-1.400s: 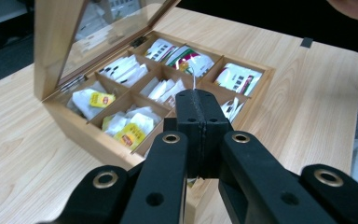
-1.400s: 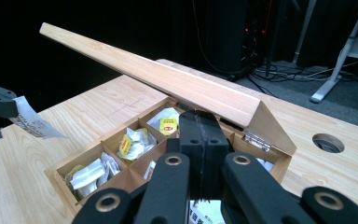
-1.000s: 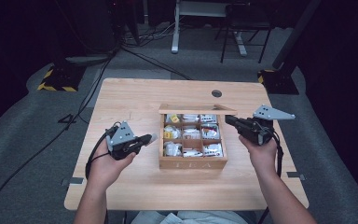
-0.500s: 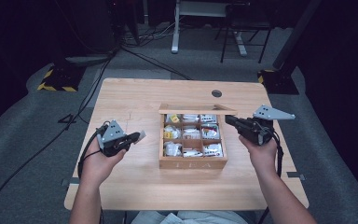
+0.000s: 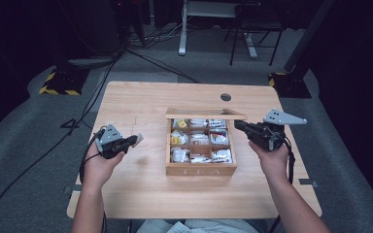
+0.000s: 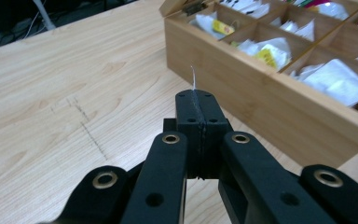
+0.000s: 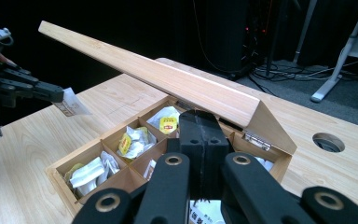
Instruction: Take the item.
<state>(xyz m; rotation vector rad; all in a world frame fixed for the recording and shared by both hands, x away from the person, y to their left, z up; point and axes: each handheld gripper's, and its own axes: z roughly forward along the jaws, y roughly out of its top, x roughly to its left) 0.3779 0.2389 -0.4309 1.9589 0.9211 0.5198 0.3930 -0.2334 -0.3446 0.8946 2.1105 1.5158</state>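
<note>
Right gripper view shows the left gripper [image 7: 51, 93] pinching a tea bag [image 7: 72, 107]

Light wood table [image 5: 141, 102] on grey carpet floor [image 5: 24, 145], cable hole [image 5: 226, 97] in the top at about 1 o'clock. Room beyond is dark. White desk frame [image 5: 184, 29] at 12 o'clock, dark chair legs [image 5: 250, 46] just right of it. Black stand base with yellow-black hazard tape [image 5: 58, 85] at 10 o'clock, another dark base [image 5: 289, 82] at 2 o'clock. Black cables [image 5: 141, 56] run across the floor.
</note>
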